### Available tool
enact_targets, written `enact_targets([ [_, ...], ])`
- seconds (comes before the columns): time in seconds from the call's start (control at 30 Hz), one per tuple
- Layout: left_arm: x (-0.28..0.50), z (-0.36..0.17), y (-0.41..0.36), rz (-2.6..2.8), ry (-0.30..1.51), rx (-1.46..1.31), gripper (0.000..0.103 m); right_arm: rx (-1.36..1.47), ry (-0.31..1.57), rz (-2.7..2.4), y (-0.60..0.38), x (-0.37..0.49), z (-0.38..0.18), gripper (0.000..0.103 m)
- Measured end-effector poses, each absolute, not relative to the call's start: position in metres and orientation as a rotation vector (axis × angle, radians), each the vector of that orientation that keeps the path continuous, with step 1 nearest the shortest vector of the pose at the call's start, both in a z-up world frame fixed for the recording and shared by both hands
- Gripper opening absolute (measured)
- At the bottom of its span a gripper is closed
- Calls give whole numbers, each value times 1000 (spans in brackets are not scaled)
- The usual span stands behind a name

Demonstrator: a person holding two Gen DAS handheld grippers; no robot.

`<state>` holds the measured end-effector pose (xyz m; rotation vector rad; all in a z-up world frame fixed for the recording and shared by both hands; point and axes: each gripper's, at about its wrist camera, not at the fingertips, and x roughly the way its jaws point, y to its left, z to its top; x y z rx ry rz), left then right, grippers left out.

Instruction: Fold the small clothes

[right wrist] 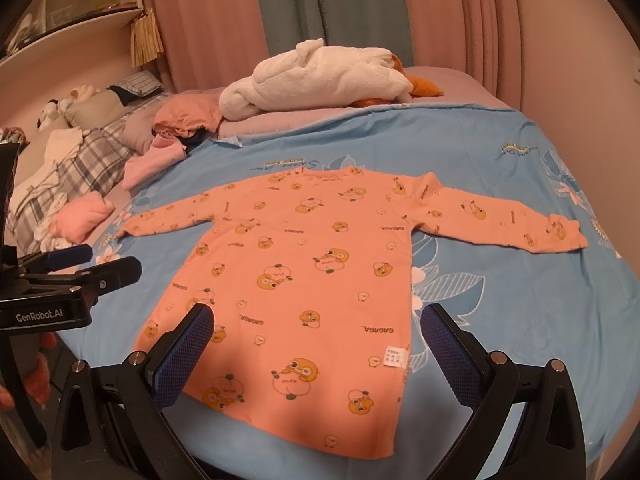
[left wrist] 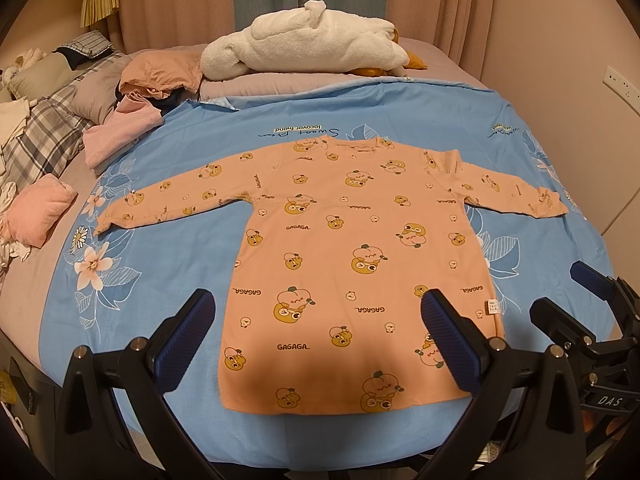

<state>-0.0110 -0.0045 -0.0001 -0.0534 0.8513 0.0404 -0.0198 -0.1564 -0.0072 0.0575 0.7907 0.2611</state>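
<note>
On the blue floral bedsheet (left wrist: 168,264), near edge of the bed: one small peach-orange long-sleeved cotton top (left wrist: 352,240) printed with cartoon ducks and "GAGAGA" lettering. It lies flat, neckline away from the cameras, hem nearest, both sleeves spread out to the sides. A white care tag (right wrist: 395,357) shows at the hem's right side seam.

Left gripper (left wrist: 320,344): black frame, blue textured pads (left wrist: 188,340), jaws spread wide, nothing between them. It hovers over the hem, left pad beyond the shirt's left edge, right pad over the lower right body. Right gripper (right wrist: 316,356): the same build, jaws equally wide, also empty, hovering above the hem's right portion.

Handling judgement: thin knit, very light, limp. It will drape and sag from any single pinch, and likely drag across the sheet rather than lift clean. No fragility. The fabric looks grippy enough for the textured pads, though a pinch may catch the sheet beneath, so nip shallow at an edge.

Likely holds: a sleeve cuff (right wrist: 568,236) for folding the arms inward, or the two hem corners together for bringing the bottom up toward the collar.

Background: white plush toy (left wrist: 308,40), loose pink clothes (left wrist: 120,132) at left, well apart from the top.
</note>
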Motion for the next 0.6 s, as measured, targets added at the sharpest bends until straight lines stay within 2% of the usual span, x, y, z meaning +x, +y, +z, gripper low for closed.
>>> enact_targets([
  [0.6,-12,0,-3,42,853,-50,103,60,792,259,-156,-21,-7,102],
])
